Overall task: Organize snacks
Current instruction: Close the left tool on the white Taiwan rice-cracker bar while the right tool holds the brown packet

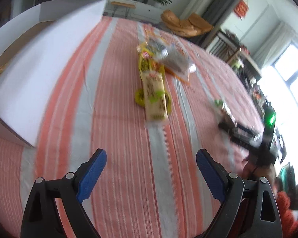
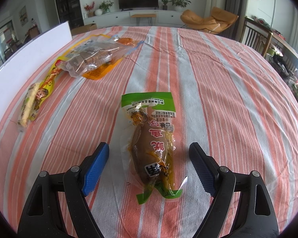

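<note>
left gripper (image 1: 151,158) agape, right gripper (image 2: 149,150) agape

Both views sit just behind their own blue-padded fingers and look forward and steeply down onto the striped tablecloth (image 2: 218,83). The left wrist view faces along the cloth toward the snack pile (image 1: 159,67), mid-distance and blurred, with the white box (image 1: 49,63) at its left. The right wrist view hangs close over the green-topped pouch (image 2: 151,138). They share the pile (image 2: 85,63), the box (its white wall only) and the far television wall.
</note>
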`<move>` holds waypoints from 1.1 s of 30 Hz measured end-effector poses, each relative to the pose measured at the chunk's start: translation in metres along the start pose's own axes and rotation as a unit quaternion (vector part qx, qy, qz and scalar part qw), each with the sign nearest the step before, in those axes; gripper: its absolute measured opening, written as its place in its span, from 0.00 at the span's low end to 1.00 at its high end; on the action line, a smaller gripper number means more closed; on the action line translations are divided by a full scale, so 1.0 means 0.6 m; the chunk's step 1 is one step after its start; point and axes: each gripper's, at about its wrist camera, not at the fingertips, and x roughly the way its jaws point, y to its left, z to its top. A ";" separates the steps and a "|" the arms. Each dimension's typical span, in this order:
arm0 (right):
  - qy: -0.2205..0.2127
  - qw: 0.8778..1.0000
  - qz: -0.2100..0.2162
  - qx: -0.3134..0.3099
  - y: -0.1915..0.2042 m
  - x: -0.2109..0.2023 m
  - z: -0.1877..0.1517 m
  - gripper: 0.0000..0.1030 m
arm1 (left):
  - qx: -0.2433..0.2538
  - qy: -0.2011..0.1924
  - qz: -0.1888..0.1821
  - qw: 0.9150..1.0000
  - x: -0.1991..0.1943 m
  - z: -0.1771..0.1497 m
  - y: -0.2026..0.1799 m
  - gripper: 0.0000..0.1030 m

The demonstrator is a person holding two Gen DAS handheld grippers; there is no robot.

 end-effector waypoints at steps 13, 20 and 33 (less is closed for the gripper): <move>0.000 1.000 0.001 0.001 -0.001 -0.001 0.000 0.83 | 0.037 0.023 0.083 0.996 0.114 0.099 -0.070 0.88; 0.000 1.000 0.002 0.001 -0.001 -0.001 0.000 0.83 | 0.009 0.027 0.056 0.998 0.108 0.071 -0.017 0.00; 0.000 1.000 -0.002 -0.001 0.003 0.000 0.001 0.83 | 0.092 0.071 0.063 0.991 0.013 -0.027 -0.006 0.57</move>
